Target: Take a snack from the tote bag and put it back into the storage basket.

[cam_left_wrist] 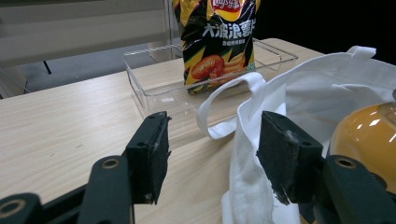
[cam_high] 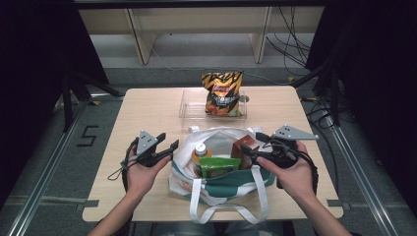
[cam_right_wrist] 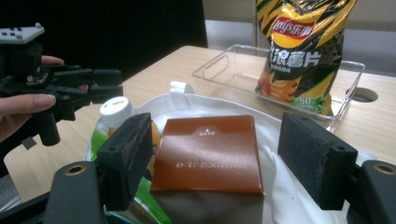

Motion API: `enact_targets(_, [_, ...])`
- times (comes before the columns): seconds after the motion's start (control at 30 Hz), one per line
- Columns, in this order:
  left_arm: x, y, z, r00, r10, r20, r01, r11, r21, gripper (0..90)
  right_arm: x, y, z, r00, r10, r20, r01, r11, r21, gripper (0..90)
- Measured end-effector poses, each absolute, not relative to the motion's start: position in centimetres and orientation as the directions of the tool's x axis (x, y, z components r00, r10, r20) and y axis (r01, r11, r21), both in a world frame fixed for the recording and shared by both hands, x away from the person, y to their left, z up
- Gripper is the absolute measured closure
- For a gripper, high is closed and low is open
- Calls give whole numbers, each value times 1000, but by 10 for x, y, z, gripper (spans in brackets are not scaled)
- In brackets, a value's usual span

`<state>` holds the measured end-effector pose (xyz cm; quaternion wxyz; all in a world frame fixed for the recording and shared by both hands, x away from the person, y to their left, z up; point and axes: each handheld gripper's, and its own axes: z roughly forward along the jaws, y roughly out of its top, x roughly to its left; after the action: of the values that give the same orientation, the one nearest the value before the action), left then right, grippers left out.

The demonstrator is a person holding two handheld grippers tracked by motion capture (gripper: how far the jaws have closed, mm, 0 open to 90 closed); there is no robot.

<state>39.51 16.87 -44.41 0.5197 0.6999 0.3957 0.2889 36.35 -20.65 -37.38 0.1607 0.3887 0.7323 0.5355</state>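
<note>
I read the right gripper (cam_right_wrist: 217,161) jaws spread wide, straddling the brown rectangular carton (cam_right_wrist: 207,154) without pad contact. The left gripper (cam_left_wrist: 212,156) is open and empty over the white fabric tote bag (cam_left_wrist: 299,93) rim. The carton stands inside the bag, clear plastic tray (cam_right_wrist: 233,70) at 12 o'clock.

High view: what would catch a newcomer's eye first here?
The black-and-yellow chip bag standing upright in the clear tray at the table's far side. Nearer, a white tote bag lies open with a brown box, an orange bottle and a green packet inside, the open left gripper and right gripper flanking it.
</note>
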Motion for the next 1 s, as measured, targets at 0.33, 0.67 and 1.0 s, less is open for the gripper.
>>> enact_targets(0.33, [395,169,-444,519,855,-7,255,-146,956,427,369,-197,-387,-659,737,147,387,165,907,221])
enact_targets(0.67, [396,169,-444,522,853,-8,256,-147,955,427,367,-192,-400,-618,762,195,459,148,876,220])
enact_targets(1.0, [395,169,-443,523,853,-6,250,-147,957,427,371,-191,-404,-622,761,186,447,150,882,257])
